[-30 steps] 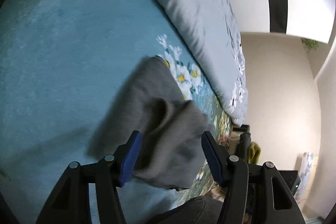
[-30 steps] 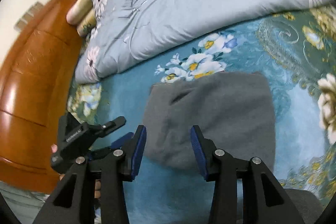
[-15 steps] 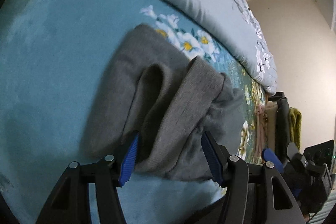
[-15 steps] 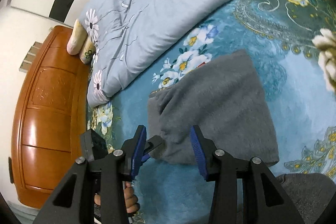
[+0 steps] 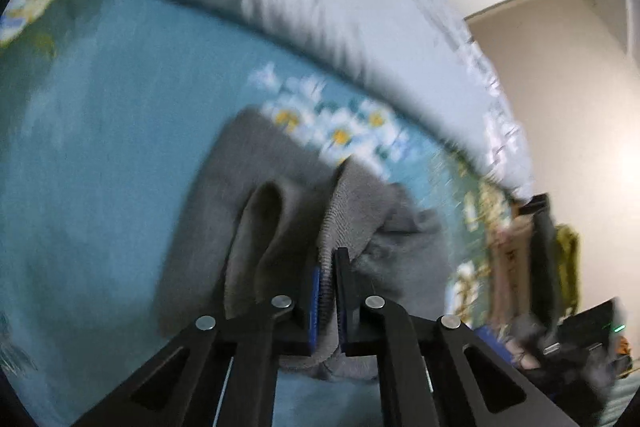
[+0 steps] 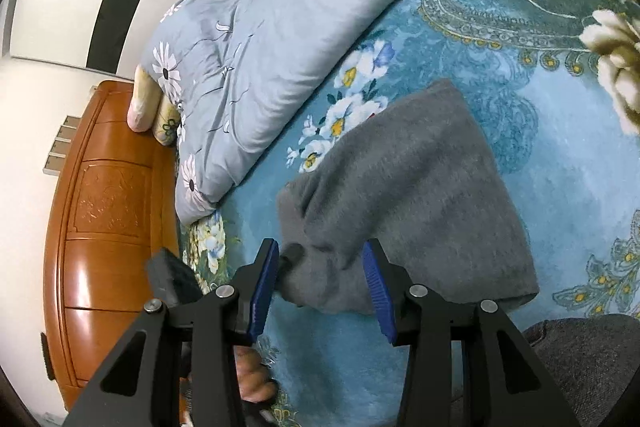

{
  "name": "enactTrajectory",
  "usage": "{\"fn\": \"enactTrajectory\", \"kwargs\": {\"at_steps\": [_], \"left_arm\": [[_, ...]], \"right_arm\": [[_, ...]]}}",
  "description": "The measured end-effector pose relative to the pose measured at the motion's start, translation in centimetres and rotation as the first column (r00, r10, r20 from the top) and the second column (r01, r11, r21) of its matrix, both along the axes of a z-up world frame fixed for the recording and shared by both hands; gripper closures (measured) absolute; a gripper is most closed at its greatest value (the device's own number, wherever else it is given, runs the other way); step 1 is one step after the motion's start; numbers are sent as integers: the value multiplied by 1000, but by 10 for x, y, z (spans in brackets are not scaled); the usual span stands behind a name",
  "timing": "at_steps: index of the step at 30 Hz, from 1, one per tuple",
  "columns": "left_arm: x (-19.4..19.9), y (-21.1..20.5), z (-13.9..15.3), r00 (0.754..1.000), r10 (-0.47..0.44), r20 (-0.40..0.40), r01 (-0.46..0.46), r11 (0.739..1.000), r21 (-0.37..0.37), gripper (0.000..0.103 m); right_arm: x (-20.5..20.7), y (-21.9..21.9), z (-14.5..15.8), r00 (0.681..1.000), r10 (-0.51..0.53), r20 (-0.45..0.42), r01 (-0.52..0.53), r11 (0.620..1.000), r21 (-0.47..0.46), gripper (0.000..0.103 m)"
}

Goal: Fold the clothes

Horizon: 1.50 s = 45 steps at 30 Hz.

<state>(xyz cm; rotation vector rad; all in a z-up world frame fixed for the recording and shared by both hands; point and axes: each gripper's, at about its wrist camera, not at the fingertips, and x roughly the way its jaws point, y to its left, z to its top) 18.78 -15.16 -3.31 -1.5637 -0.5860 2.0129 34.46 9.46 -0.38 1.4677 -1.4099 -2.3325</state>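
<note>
Grey knitted fabric, a sweater-like garment [image 6: 416, 195], is seen lying on a bed covered by a teal floral blanket [image 6: 560, 131]. The garment is gathered into a thick, roughly rectangular bundle, with loose folds bunched at its near corner. Beyond it, a pale grey-blue quilt [image 6: 280, 19] is heaped along the far side of the bed, and a wooden headboard [image 6: 104, 211] is seen at the left of the right wrist view.

The left gripper [image 5: 328, 291] is shown with its fingers pressed together on a ribbed edge of the garment, the cloth being pinched between the blue pads and lifted slightly, so that a ridge of fabric rises away from the fingers. That view is blurred by motion.

The right gripper [image 6: 320, 283] is shown with its fingers apart, straddling the same near corner of the garment without clamping it. Cloth lies between the two blue pads, and the tip of the left gripper is glimpsed just beside the left-hand pad. A hand [image 6: 252, 375] is partly visible below.

The garment's long axis runs away from the right gripper, up and to the right across the blanket. Both grippers are at the same near end, the left being the only one holding fabric. How far the folding has progressed cannot be judged from this bundle alone.
</note>
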Motion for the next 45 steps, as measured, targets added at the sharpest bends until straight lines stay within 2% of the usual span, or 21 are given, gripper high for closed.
{"fn": "enactTrajectory", "kwargs": {"at_steps": [5, 6, 9, 13, 15, 16, 17, 19, 20, 22, 25, 28, 30, 31, 33, 36, 40, 41, 42, 43, 45], "left_arm": [[-17, -24, 33, 995, 22, -97, -17, 999, 44, 98], [-20, -29, 31, 995, 22, -95, -18, 999, 36, 98], [-21, -41, -11, 1000, 13, 19, -12, 1000, -18, 99], [-3, -56, -34, 996, 10, 89, -16, 998, 68, 96], [3, -58, -37, 994, -8, 112, -7, 991, 136, 80], [5, -57, -40, 992, -19, 128, -1, 987, 159, 58], [8, -58, -42, 989, -29, 143, 3, 983, 182, 45], [13, -60, -47, 984, -41, 175, 2, 976, 218, 41], [16, -60, -50, 981, -39, 192, -4, 975, 221, 34], [20, -59, -57, 973, -39, 228, -11, 976, 216, 32], [26, -48, -63, 966, -59, 252, 4, 977, 215, 33], [24, -33, -57, 968, -76, 239, 28, 979, 200, 34], [21, -31, -44, 979, -72, 192, 37, 982, 183, 53], [19, -32, -36, 984, -68, 162, 39, 984, 174, 74], [16, -34, -20, 993, -60, 102, 43, 987, 154, 84], [11, -36, 4, 999, -49, 10, 47, 991, 125, 86], [5, -40, 35, 993, -39, -113, 48, 995, 86, 86], [3, -42, 34, 992, -34, -119, 42, 997, 64, 86], [0, -45, 18, 996, -23, -86, 25, 999, 25, 86], [-1, -50, -2, 999, -5, -37, 5, 1000, -5, 86], [2, -62, -39, 997, 35, 67, -34, 999, -16, 85]], "right_arm": [[3, 2, 1, 1000, -14, 1, 14, 1000, -1, 58], [3, 3, 1, 1000, -16, 0, 16, 1000, -1, 58], [1, 2, -1, 1000, -15, 6, 15, 1000, 1, 58], [-4, -1, -5, 999, -1, 40, 1, 1000, 20, 58], [-4, -1, -5, 999, 1, 37, -1, 1000, 14, 58], [-4, 0, -6, 999, -2, 33, 1, 1000, 10, 58], [-3, 1, -6, 1000, -4, 30, 4, 1000, 6, 58], [-3, 1, -7, 999, -5, 33, 4, 1000, 8, 58], [-3, 0, -7, 999, -4, 36, 4, 1000, 10, 58], [-4, -1, -7, 999, -4, 37, 4, 1000, 9, 58], [-4, -2, -7, 999, -2, 38, 2, 1000, 14, 58], [-5, -2, -8, 999, 2, 45, -3, 1000, 18, 58], [-5, -2, -8, 999, 1, 46, -2, 1000, 18, 58], [-5, -2, -8, 999, 1, 46, -2, 1000, 18, 58], [-5, -3, -9, 999, 2, 52, -3, 1000, 22, 58], [-5, -3, -8, 998, 4, 55, -5, 1000, 22, 58], [-2, -1, -6, 999, 0, 36, 0, 1000, 11, 58], [-2, -1, -6, 999, -2, 35, 2, 1000, 8, 58], [-3, 0, -7, 999, -4, 35, 4, 1000, 6, 58], [-4, 0, -7, 999, -5, 39, 5, 1000, 7, 58], [-8, -2, -10, 997, 1, 72, -2, 1000, 20, 58]]}}
